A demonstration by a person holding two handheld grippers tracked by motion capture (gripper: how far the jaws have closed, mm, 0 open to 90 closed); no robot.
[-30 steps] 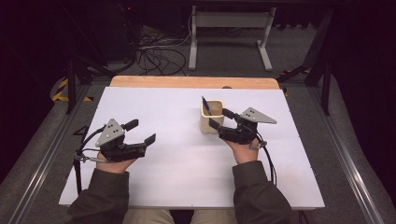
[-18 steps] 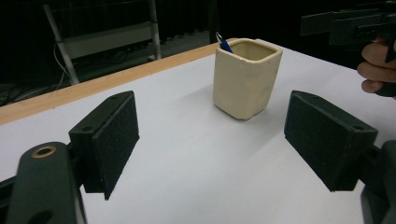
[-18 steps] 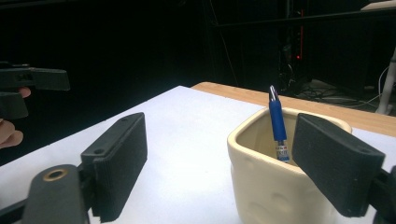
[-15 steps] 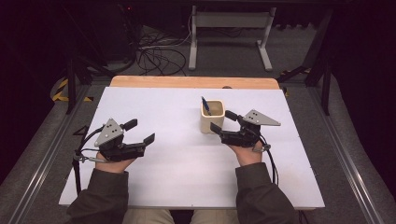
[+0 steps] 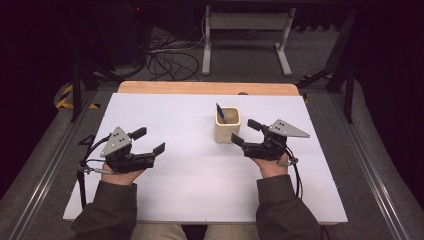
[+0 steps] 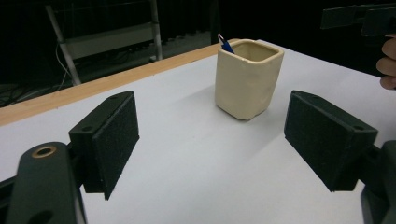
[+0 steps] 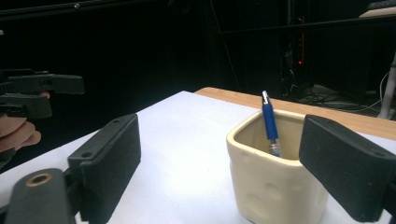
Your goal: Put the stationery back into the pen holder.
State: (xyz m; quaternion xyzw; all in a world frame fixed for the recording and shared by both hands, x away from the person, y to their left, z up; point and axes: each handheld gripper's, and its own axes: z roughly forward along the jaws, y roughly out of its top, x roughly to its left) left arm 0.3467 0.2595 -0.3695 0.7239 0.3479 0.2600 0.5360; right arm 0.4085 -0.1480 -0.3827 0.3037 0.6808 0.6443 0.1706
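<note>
Near the white table's (image 5: pixel 200 195) middle stands the cream cup (image 5: pixel 227 125), a blue pen (image 5: pixel 220 113) leaning inside. Just right of it, the right gripper (image 5: pixel 240 133) lies level, jaws just opened wide, empty. Well apart, the left gripper (image 5: pixel 149 141) rests wide open, empty.

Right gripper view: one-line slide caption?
Open right gripper faces a cream cup holding a blue pen on the white table.

Left tongs (image 6: pixel 212 154) gape wide at the bottom of the frame; above centre, a cream cup (image 6: pixel 247 79) with a blue pen (image 6: pixel 226 45) stands on the white counter (image 6: pixel 187 154).
</note>
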